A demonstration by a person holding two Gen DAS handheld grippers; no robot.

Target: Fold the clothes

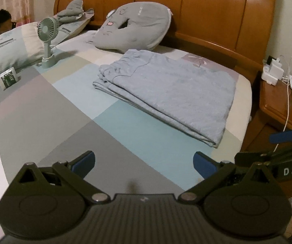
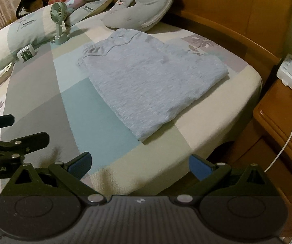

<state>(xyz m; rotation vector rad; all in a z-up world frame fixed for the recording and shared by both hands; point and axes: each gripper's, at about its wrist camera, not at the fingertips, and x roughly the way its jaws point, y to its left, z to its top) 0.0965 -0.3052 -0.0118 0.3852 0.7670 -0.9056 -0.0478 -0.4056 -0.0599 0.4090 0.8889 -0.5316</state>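
Folded clothes (image 1: 166,93), a pale blue garment stacked in flat layers with an elastic waistband at its far end, lie on the patchwork bedsheet (image 1: 68,122) near the bed's right corner, well ahead of both claws and touching neither.

Nearest the left wrist camera, the left gripper (image 1: 143,162) hangs over a grey and teal patch of the sheet with its blue-padded fingers (image 1: 85,160) spread wide and nothing between them; the garment's near corner lies beyond and to the right of the gap. At that view's right edge, the right gripper (image 1: 284,138) shows side-on, with white letters "DAS" on its body.

In the right wrist view the right gripper (image 2: 139,162) is likewise spread wide and holds nothing, poised above the bed's near edge; the garment (image 2: 146,81) lies straight ahead of it, apart. The left gripper (image 2: 24,130) juts in from the left, bearing lettering that reads roughly "Robot_AI", partly cut off.

Farther back, a small green desk fan (image 1: 48,40) stands upright on the sheet, with a white packet (image 1: 8,79) with a dark green label near it; its print is too small to read. A patterned pillow (image 1: 7,46) carries a word too blurred to make out. A grey cushion (image 1: 133,28) leans against the wooden headboard (image 1: 206,6). A white charger block (image 1: 273,71) sits on the nightstand (image 1: 278,101).
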